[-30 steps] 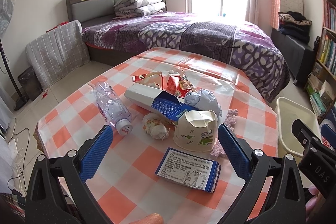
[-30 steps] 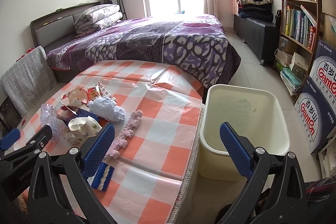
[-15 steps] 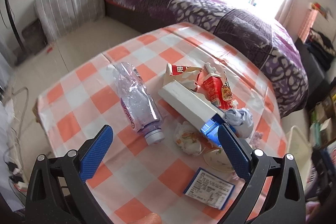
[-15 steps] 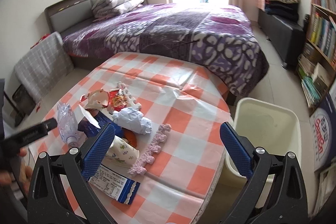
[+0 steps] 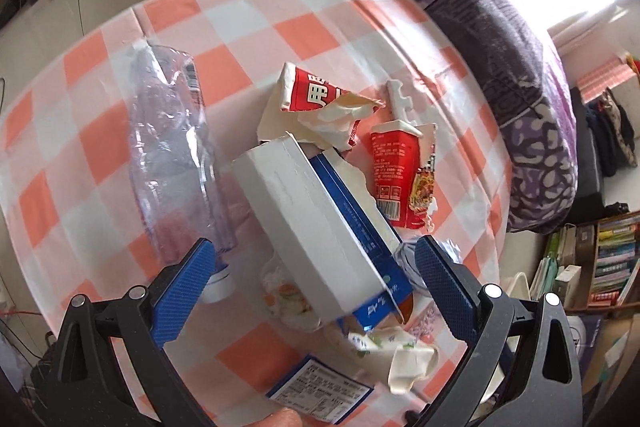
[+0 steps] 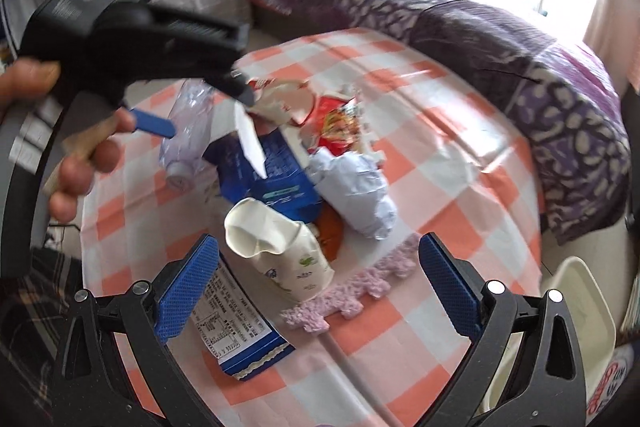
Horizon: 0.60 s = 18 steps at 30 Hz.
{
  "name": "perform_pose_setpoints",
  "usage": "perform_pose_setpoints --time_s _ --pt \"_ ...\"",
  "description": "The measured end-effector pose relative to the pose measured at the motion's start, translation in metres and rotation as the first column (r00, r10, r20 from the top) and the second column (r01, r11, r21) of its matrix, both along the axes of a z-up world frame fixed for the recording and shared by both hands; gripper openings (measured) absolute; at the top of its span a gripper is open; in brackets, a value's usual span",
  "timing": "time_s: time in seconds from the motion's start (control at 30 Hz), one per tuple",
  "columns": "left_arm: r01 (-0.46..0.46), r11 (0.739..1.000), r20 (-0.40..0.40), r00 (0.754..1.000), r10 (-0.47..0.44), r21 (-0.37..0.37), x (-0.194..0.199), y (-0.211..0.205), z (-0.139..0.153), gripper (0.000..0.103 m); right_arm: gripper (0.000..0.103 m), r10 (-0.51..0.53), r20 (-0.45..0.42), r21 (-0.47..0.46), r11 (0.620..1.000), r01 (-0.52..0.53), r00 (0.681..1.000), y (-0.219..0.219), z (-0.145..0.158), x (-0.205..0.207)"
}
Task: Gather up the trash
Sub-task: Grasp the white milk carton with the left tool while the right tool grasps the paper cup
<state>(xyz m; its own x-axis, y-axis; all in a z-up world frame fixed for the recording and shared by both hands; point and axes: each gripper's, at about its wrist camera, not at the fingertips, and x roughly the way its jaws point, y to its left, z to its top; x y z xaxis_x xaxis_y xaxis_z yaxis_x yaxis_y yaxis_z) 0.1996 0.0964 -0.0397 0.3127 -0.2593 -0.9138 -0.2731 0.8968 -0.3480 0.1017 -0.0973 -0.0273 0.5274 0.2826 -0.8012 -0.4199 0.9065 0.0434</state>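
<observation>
A pile of trash lies on the orange-checked table. My left gripper is open, its jaws either side of the near end of a white and blue carton. A crushed clear bottle lies to its left, red wrappers behind. My right gripper is open above a crushed paper cup. A crumpled white paper ball, a pink foam strip and a small blue box lie around the cup. The left gripper body shows in the right wrist view.
A cream plastic bin stands on the floor off the table's right edge. A bed with a purple cover lies beyond the table. A bookshelf stands at the right.
Both grippers have moved forward and tilted down over the trash pile. The left now straddles the white and blue carton; the right hangs over the paper cup.
</observation>
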Motion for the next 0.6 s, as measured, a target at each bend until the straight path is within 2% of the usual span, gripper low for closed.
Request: perform_pose_setpoints --time_s 0.07,0.27,0.3,0.33,0.4,0.43,0.5,0.6 --pt "0.008 1.000 -0.035 0.999 -0.007 0.016 0.009 -0.002 -0.010 0.097 0.096 0.026 -0.026 0.005 1.000 -0.026 0.999 0.005 -0.007 0.006" --pt "0.020 0.999 -0.095 0.995 -0.022 -0.030 0.025 0.001 -0.030 0.097 0.096 0.084 -0.036 -0.059 0.994 -0.086 0.996 0.026 -0.023 0.020" --pt "0.021 1.000 -0.093 0.995 -0.023 -0.022 0.025 0.002 -0.030 0.096 0.091 0.095 -0.040 -0.056 0.994 -0.098 0.995 0.028 -0.025 0.021" --pt "0.025 1.000 -0.092 0.995 -0.026 -0.012 0.026 0.002 -0.030 0.093 0.075 0.108 -0.049 -0.042 0.993 -0.110 0.993 0.030 -0.025 0.023" --pt "0.044 0.999 -0.102 0.994 -0.047 -0.025 0.025 0.005 -0.033 0.078 0.057 0.125 -0.087 -0.005 0.992 -0.126 0.988 0.034 -0.028 0.027" --pt "0.052 0.998 -0.112 0.992 -0.056 -0.040 0.025 0.007 -0.035 0.074 0.056 0.121 -0.104 0.013 0.993 -0.120 0.987 0.034 -0.028 0.028" --pt "0.062 0.996 -0.124 0.990 -0.069 -0.059 0.024 0.009 -0.038 0.056 0.055 0.111 -0.097 0.021 0.994 -0.110 0.989 0.034 -0.026 0.029" --pt "0.068 0.995 -0.112 0.991 -0.076 -0.074 0.021 0.013 -0.035 0.046 0.054 0.109 -0.094 0.060 0.993 -0.104 0.990 0.032 -0.019 0.027"
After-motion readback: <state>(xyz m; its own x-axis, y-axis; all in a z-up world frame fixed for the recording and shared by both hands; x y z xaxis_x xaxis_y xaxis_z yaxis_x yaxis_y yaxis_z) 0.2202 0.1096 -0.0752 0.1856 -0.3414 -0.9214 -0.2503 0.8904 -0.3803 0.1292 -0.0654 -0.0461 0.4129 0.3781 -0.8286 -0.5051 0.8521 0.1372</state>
